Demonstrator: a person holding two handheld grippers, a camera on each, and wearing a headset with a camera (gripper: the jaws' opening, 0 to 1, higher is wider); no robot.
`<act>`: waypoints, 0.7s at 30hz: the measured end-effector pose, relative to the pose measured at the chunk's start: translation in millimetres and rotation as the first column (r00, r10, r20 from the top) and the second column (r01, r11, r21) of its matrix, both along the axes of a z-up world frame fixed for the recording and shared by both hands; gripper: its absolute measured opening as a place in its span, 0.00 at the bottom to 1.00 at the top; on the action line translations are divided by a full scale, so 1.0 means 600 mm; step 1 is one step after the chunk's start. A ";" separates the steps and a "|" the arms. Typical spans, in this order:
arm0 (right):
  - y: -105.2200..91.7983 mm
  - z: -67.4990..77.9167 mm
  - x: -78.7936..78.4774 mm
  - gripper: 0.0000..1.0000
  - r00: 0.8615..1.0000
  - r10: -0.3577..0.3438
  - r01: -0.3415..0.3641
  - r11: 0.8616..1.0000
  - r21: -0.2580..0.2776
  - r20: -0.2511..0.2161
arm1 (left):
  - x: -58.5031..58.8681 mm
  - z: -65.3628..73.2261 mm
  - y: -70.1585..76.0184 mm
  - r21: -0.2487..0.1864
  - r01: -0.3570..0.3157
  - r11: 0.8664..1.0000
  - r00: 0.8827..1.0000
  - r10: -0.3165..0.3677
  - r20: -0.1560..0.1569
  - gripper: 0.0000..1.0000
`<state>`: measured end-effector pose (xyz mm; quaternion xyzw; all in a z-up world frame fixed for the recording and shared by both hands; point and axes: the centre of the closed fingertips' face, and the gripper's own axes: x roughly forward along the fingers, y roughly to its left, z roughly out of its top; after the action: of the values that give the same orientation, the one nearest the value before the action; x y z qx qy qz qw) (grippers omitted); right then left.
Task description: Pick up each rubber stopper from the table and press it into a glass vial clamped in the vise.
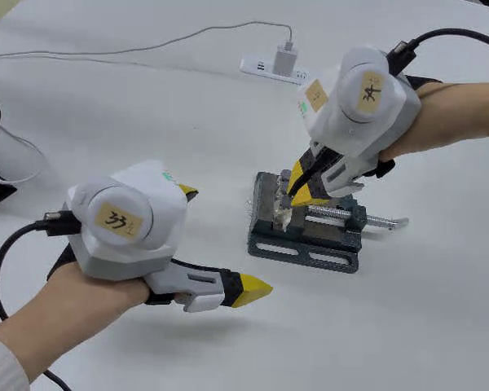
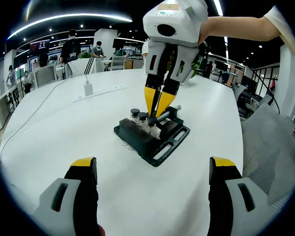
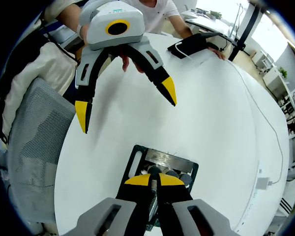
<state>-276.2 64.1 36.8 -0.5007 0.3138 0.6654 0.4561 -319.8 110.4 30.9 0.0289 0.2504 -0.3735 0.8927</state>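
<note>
1. Clearly the glass vials [image 2: 143, 124] stand upright in a short row, clamped in the vise [image 1: 303, 240] on the white table [image 1: 147, 106]. Dark rubber stoppers [image 2: 135, 112] cap those that can be made out.
2. The right gripper [image 1: 296, 195] points steeply down, directly above the row's near end. Its jaws are pinched almost together, with the tips at a vial mouth, so any press would go straight down along the vial's long axis.
3. The left gripper [image 2: 152, 162] hovers well apart from the vise, jaws spread wide and holding nothing, so the right is much the nearer.
4. Whether the right tips pinch a stopper or only bear on it is hidden by the tips themselves.
</note>
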 end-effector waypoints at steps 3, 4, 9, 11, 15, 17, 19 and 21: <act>-0.001 -0.002 0.002 0.00 1.000 -0.006 0.006 1.000 -0.001 -0.005 | 0.000 -0.001 0.001 0.002 0.002 1.000 1.000 -0.002 -0.002 0.94; 0.000 -0.003 0.002 0.00 1.000 -0.008 0.008 1.000 0.000 -0.006 | -0.001 -0.002 0.001 0.004 0.002 1.000 1.000 -0.002 -0.004 0.94; 0.002 -0.003 -0.003 0.00 1.000 -0.008 0.008 1.000 0.002 -0.014 | -0.005 -0.007 -0.003 0.006 0.008 1.000 1.000 -0.008 -0.012 0.93; 0.003 -0.004 0.000 0.00 1.000 -0.009 0.009 1.000 0.005 -0.014 | -0.006 -0.008 -0.004 0.005 0.010 1.000 1.000 -0.010 -0.014 0.93; 0.002 -0.005 0.001 0.00 1.000 -0.012 0.012 1.000 0.005 -0.016 | -0.008 -0.010 -0.005 0.005 0.011 1.000 1.000 -0.011 -0.019 0.93; 0.002 -0.006 0.002 0.00 1.000 -0.020 0.020 1.000 0.002 -0.017 | -0.009 -0.012 -0.005 0.004 0.011 1.000 1.000 -0.011 -0.021 0.93; 0.002 -0.006 0.000 0.00 1.000 -0.022 0.022 1.000 0.000 -0.014 | -0.010 -0.014 -0.006 0.003 0.012 1.000 1.000 -0.012 -0.025 0.93; 0.003 -0.007 0.003 0.00 0.999 -0.044 0.044 0.999 -0.005 -0.017 | -0.011 -0.016 -0.006 0.004 0.012 1.000 1.000 -0.012 -0.026 0.93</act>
<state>-274.4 65.6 32.4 -0.4890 0.3301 0.6588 0.4669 -326.3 106.7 21.6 0.0271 0.2627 -0.3787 0.8870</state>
